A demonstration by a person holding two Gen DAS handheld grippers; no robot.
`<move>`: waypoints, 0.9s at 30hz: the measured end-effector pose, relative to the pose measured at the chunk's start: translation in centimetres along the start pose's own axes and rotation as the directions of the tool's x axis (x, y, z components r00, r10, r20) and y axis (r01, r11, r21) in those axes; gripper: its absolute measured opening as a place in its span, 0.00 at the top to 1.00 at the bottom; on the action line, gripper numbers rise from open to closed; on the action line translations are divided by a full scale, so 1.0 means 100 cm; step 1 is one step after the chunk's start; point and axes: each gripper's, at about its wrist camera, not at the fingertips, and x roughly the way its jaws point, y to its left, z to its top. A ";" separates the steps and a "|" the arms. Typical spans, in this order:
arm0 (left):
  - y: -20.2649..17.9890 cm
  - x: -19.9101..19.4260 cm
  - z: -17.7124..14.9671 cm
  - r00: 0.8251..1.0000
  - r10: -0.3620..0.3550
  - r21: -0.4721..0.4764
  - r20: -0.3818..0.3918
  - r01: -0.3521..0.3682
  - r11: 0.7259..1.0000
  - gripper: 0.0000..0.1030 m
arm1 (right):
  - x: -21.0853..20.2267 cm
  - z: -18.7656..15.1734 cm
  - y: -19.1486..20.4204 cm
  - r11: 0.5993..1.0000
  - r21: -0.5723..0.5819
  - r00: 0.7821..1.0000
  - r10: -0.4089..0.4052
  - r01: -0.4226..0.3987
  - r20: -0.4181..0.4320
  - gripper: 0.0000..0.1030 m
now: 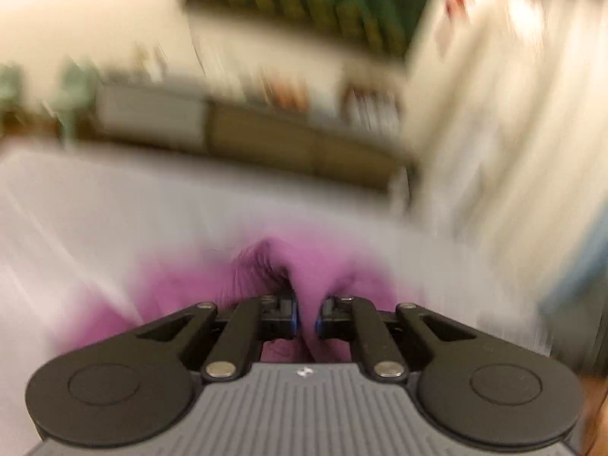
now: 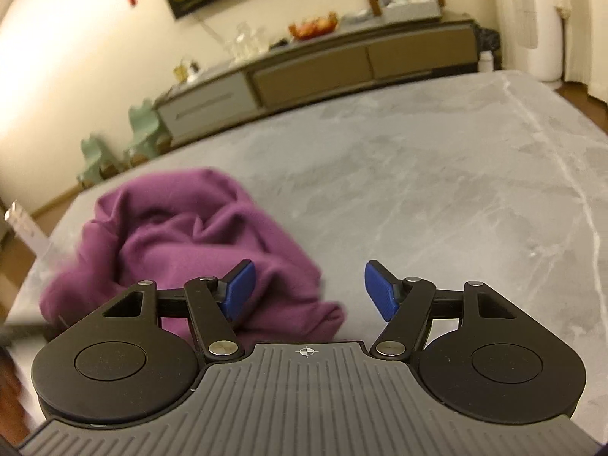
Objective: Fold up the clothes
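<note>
Currently the left gripper (image 1: 307, 317) has its jaws nearly pressed together on a raised ridge of the purple garment (image 1: 212, 285); the cloth bunches between the pads, though heavy motion blur in the left wrist view hides the exact contact. The garment lies crumpled on the grey marbled worktop (image 2: 437, 174), towards its left edge as the right wrist view shows it.

The right gripper (image 2: 307, 290) stands spread wide and holds nothing. Its left blue pad (image 2: 238, 288) sits in front of the garment's near right edge; its right pad is over bare worktop.

Handling, as a judgement: the fabric looks like a soft, light knit. It should drape, sag and stretch under a single pinch, and it is neither slippery nor fragile. Take hold at an edge, a hem or a shoulder seam, one gripper at each end, not at a mid-cloth fold. No seam or hem can be identified in the heap.

No brand, label or legible writing is visible on the garment.
</note>
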 end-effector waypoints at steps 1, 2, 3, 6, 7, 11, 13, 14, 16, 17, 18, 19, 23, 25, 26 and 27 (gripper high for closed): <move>0.014 -0.019 0.025 0.998 0.018 -0.044 0.052 -0.016 0.999 0.92 | -0.003 0.002 -0.002 1.000 0.011 1.000 0.007 -0.007 0.016 0.33; 0.028 -0.033 0.041 0.994 0.056 -0.067 0.089 -0.050 0.997 0.92 | -0.004 0.002 0.000 1.000 0.016 1.000 0.016 -0.016 0.022 0.33; 0.042 -0.045 0.055 0.988 0.097 -0.087 0.118 -0.087 0.992 0.91 | -0.005 0.002 0.001 0.999 0.020 0.999 0.026 -0.027 0.025 0.33; 0.078 -0.044 0.046 0.961 0.264 -0.070 0.080 -0.258 0.964 0.81 | 0.001 -0.003 0.016 0.997 0.003 0.997 0.081 -0.081 0.003 0.33; 0.089 -0.036 0.031 0.964 0.264 -0.065 0.023 -0.262 0.963 0.67 | 0.004 -0.007 0.026 0.995 -0.024 0.995 0.101 -0.101 -0.017 0.33; 0.134 -0.015 -0.032 0.957 0.243 -0.117 -0.159 -0.263 0.958 0.47 | 0.010 -0.033 0.064 0.979 -0.135 0.987 0.142 -0.151 -0.071 0.29; 0.156 -0.019 -0.052 0.955 0.237 -0.182 -0.181 -0.269 0.946 0.39 | 0.009 -0.048 0.081 0.969 -0.182 0.985 0.151 -0.164 -0.083 0.22; 0.165 -0.019 -0.059 0.955 0.234 -0.221 -0.183 -0.272 0.937 0.37 | 0.008 -0.055 0.087 0.966 -0.201 0.985 0.151 -0.165 -0.081 0.21; 0.183 -0.024 -0.069 0.958 0.217 -0.289 -0.187 -0.265 0.920 0.28 | 0.007 -0.067 0.093 0.967 -0.206 0.987 0.136 -0.150 -0.080 0.21; 0.187 -0.025 -0.072 0.958 0.214 -0.305 -0.191 -0.265 0.915 0.27 | 0.008 -0.071 0.094 0.970 -0.197 0.989 0.127 -0.141 -0.082 0.21; 0.192 -0.019 -0.076 0.956 0.217 -0.317 -0.197 -0.272 0.909 0.22 | 0.010 -0.074 0.095 0.973 -0.185 0.989 0.121 -0.135 -0.084 0.21; 0.195 -0.013 -0.078 0.953 0.223 -0.322 -0.207 -0.281 0.904 0.19 | 0.013 -0.077 0.095 0.976 -0.172 0.990 0.116 -0.130 -0.085 0.21; 0.185 0.012 -0.078 0.953 0.211 -0.269 -0.217 -0.266 0.926 0.60 | 0.029 -0.077 0.098 0.980 -0.135 0.986 0.130 -0.143 -0.104 0.36; 0.178 0.023 -0.065 0.956 0.192 -0.226 -0.221 -0.242 0.944 0.89 | 0.036 -0.073 0.100 0.979 -0.125 0.983 0.144 -0.158 -0.112 0.75; 0.175 0.021 -0.053 0.963 0.190 -0.224 -0.189 -0.230 0.947 0.89 | 0.034 -0.064 0.099 0.979 -0.126 0.985 0.146 -0.157 -0.095 0.85; 0.172 0.019 -0.039 0.971 0.183 -0.223 -0.155 -0.215 0.951 0.90 | 0.030 -0.055 0.098 0.980 -0.128 0.986 0.147 -0.155 -0.073 0.88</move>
